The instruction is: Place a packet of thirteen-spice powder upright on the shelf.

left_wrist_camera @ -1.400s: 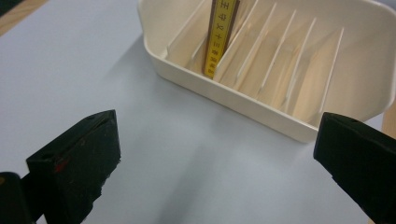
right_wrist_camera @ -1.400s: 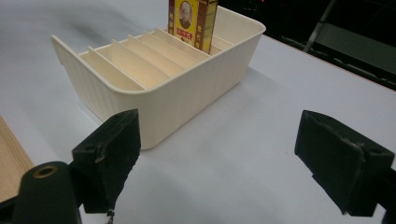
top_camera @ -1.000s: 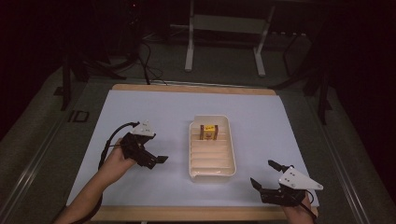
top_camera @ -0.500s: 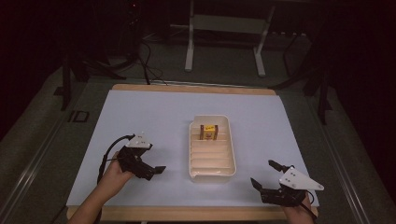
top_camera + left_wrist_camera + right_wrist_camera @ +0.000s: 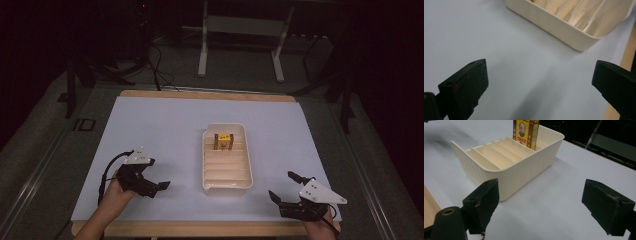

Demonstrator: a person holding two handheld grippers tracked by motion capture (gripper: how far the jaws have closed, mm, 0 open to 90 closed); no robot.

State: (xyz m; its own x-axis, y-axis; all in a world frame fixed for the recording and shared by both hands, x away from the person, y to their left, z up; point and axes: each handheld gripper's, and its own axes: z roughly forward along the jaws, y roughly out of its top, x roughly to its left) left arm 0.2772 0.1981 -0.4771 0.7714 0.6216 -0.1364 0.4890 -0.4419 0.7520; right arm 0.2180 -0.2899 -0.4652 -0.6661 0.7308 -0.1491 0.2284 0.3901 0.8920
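Cream tray (image 5: pixel 226 182) with slotted dividers sits mid-table on the pale sheet (image 5: pixel 165 130); a small red-and-yellow box (image 5: pixel 223 141) stands upright in a slot at its far end. Left gripper (image 5: pixel 156 186) rests left of the tray, jaws spread and empty; its own view catches just the tray's near corner (image 5: pixel 564 27). Right gripper (image 5: pixel 284 187) lies right of the tray's near end, jaws also wide apart. Its view reveals a portrait label on the box (image 5: pixel 525 132).

No legible text on box (image 5: pixel 526 132).
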